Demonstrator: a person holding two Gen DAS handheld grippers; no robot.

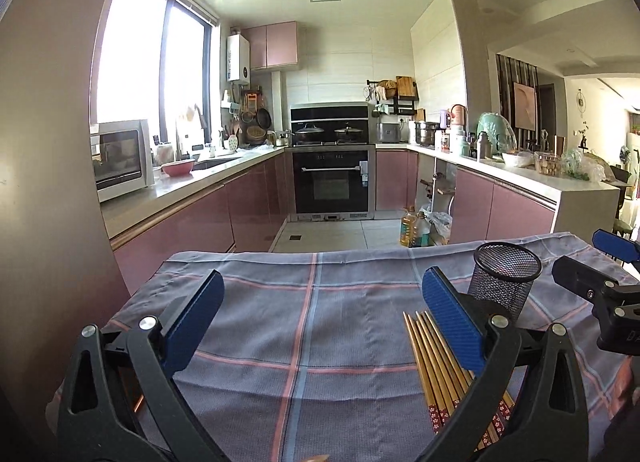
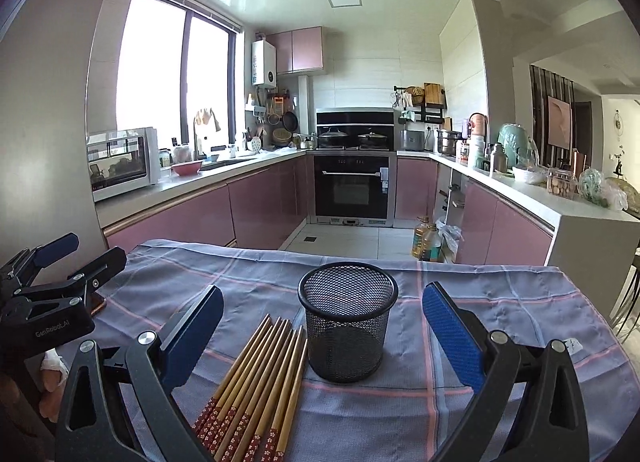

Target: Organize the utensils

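Nothing has been sorted so far, by the look of it. The bundle of wooden chopsticks (image 2: 256,386) lies flat on the plaid tablecloth (image 2: 500,302), red flowered ends toward the near edge and bare tips pointing away, just left of the black mesh holder (image 2: 348,326) and close beside its base. The holder stands upright near the middle of the table and appears empty (its mesh shows only cloth behind it).

The right gripper (image 2: 322,334) hovers above the near edge with its blue pads spread wide, clasping nothing; the holder and the chopstick tips sit between its fingers in that view. The left gripper (image 1: 320,326) is likewise wide open and empty, held over bare cloth to the left, with the chopsticks partly hidden behind its right finger.

So the whole job seems to remain: every chopstick is left to be lifted and stood in the holder.
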